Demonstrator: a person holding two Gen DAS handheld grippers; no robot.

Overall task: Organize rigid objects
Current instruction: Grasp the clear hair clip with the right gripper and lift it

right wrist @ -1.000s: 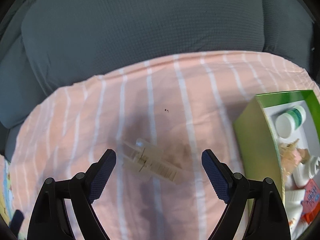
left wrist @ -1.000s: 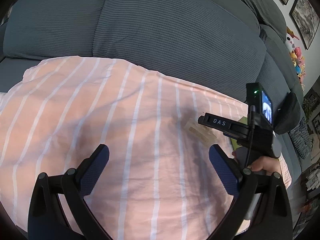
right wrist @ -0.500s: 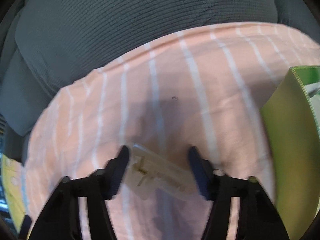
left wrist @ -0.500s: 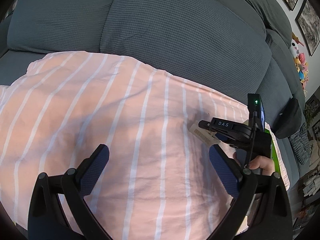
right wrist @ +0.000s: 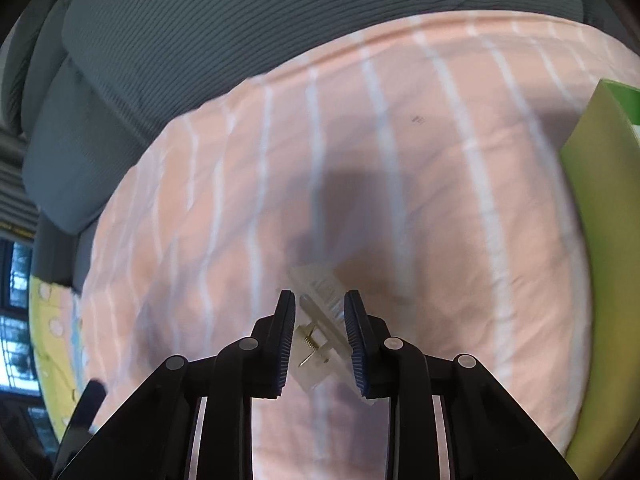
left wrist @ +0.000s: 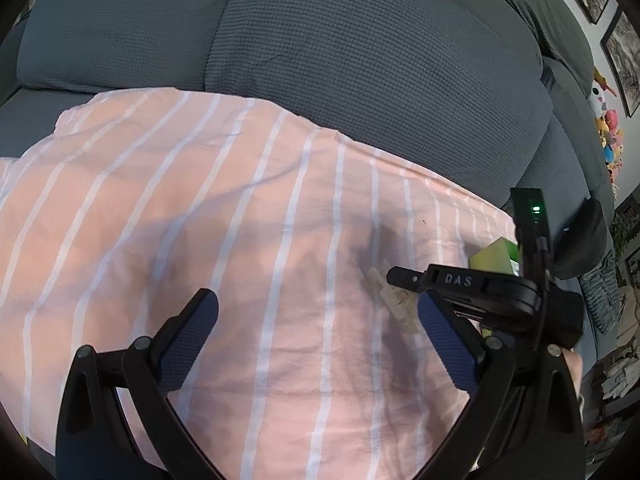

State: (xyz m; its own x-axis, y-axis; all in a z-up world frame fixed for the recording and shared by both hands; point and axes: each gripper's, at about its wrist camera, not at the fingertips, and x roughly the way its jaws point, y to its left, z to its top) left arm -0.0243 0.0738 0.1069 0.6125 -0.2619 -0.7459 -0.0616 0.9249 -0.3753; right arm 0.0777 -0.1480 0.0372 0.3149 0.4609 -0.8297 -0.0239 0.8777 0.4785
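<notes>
Low in the right wrist frame, the right gripper pinches a clear plastic clip over the striped sheet. At the bottom of the left wrist frame, the left gripper stands spread, holding nothing.

clear glossy plastic clip, perhaps a metal spring; matt striped cotton sheet, ribbed sofa fabric

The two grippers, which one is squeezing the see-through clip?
The right gripper. Its blue fingers are shut on the clear plastic clip over the striped sheet. The left gripper is wide open with nothing between its fingers.
</notes>
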